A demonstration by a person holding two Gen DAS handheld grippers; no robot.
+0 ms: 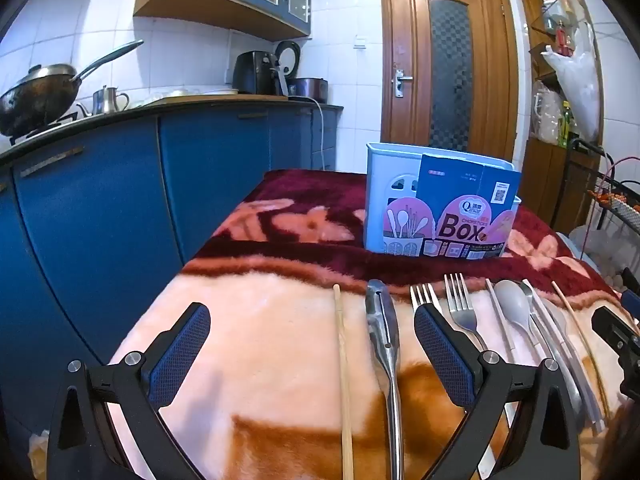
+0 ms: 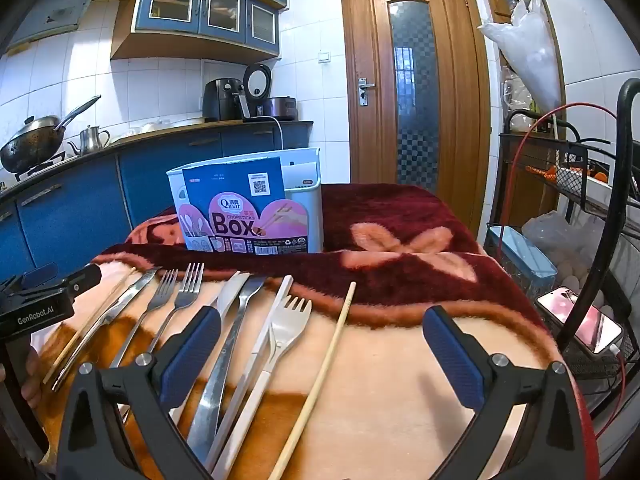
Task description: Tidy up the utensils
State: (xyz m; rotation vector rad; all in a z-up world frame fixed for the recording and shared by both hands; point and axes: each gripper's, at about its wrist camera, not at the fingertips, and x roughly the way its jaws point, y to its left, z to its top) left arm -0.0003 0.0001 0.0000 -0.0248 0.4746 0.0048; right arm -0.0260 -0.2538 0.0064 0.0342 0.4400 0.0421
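Steel forks [image 2: 176, 300] lie on fuzzy blanket [image 2: 400, 360].

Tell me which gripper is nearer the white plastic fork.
Right. The right gripper hovers open just above the white plastic fork, which lies between its fingers. The left gripper is further left, over the steel tongs.

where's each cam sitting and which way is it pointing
Left wrist: on the left tool, tilted down over the blanket toward the chopsticks box and door; shows its own open fingers and the right tool at the right edge.
Right wrist: on the right tool, same heading; shows its open fingers and the left tool at the left edge.
Shared: box, row of cutlery, door, blue cabinets.
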